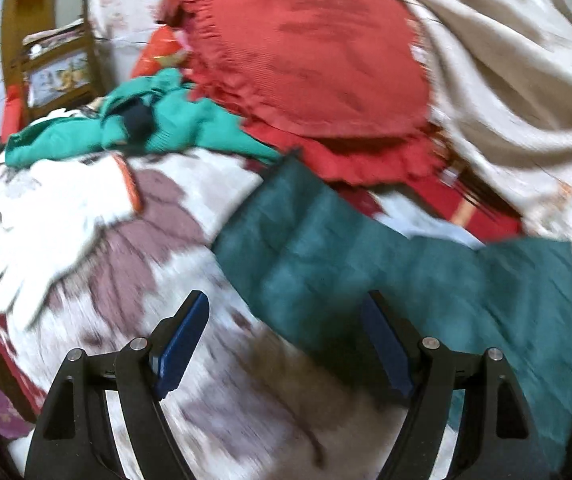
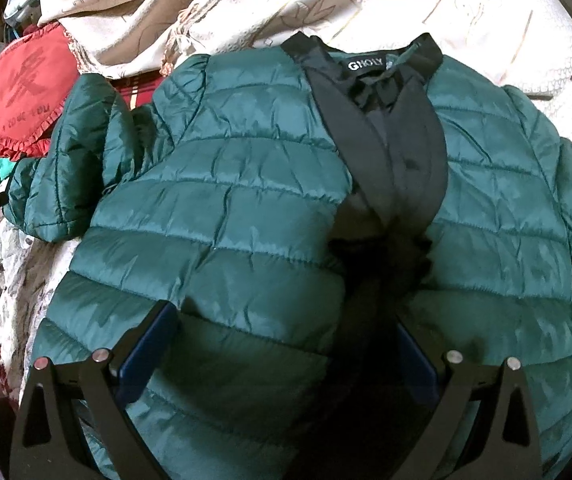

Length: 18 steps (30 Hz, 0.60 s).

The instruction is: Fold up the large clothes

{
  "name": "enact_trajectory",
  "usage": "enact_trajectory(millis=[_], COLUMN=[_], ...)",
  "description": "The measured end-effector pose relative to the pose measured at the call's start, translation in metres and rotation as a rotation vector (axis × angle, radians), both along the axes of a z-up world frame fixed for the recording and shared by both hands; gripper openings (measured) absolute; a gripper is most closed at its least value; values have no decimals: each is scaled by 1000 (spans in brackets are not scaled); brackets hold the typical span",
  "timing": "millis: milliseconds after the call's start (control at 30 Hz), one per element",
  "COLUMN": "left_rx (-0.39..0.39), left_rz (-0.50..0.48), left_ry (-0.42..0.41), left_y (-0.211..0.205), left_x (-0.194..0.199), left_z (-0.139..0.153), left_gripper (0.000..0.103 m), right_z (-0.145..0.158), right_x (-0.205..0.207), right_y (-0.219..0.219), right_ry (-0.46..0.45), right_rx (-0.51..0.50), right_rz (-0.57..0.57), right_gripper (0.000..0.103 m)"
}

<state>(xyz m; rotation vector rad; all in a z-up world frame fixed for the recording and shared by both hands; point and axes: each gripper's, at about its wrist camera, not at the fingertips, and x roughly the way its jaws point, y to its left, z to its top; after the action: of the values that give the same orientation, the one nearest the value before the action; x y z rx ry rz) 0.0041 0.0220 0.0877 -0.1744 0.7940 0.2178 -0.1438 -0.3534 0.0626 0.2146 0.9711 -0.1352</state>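
Jacket [image 2: 246, 216] fabric, dark green and quilted, fills the space ahead of the right gripper [image 2: 286, 344], spread front-up on a floral bedspread [image 2: 10, 264]. Its black collar band [image 2: 365, 92] with a white-lettered label lies straight ahead of the tool, at the far end of the garment. The right gripper's blue-padded fingers [image 2: 146, 352] stand wide apart over the lower front panel, with nothing between them; whether they touch the cloth cannot be told. One sleeve [image 2: 70, 160] lies bent off to the left of this tool, and beyond it sits a red ruffled cushion [image 2: 26, 88]. A cream patterned blanket [image 2: 405, 4] lies past the collar.

The left gripper [image 1: 286, 344] also has its fingers [image 1: 184, 344] spread apart and holds nothing. The view is motion-blurred. The green sleeve [image 1: 325, 248] runs from ahead of the tool down to its right, and the right-hand finger stands over its edge; the left-hand finger is over the bedspread [image 1: 134, 264]. Farther ahead lies the red cushion [image 1: 305, 52], and ahead-left a lighter green garment [image 1: 174, 128] sits crumpled. A wooden shelf [image 1: 58, 68] stands far off to the left.
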Motion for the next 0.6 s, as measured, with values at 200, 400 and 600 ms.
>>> enact_trajectory(millis=[200,400,600], left_rx=[87,124,24], left_rz=[39,29,-33], left_ry=[-3,79,66], left_y=[18,24,30], left_x=[36,68,67], left_z=[-10,-37,-34], left_gripper=[62,34,0], right_z=[-1,-1,2], right_x=[-1,-3,-5], right_y=[8,10,10], right_ry=[15,23,26], right_rx=[-22,-21,-17], right_rz=[15,17,16], right_gripper=[102,102,102])
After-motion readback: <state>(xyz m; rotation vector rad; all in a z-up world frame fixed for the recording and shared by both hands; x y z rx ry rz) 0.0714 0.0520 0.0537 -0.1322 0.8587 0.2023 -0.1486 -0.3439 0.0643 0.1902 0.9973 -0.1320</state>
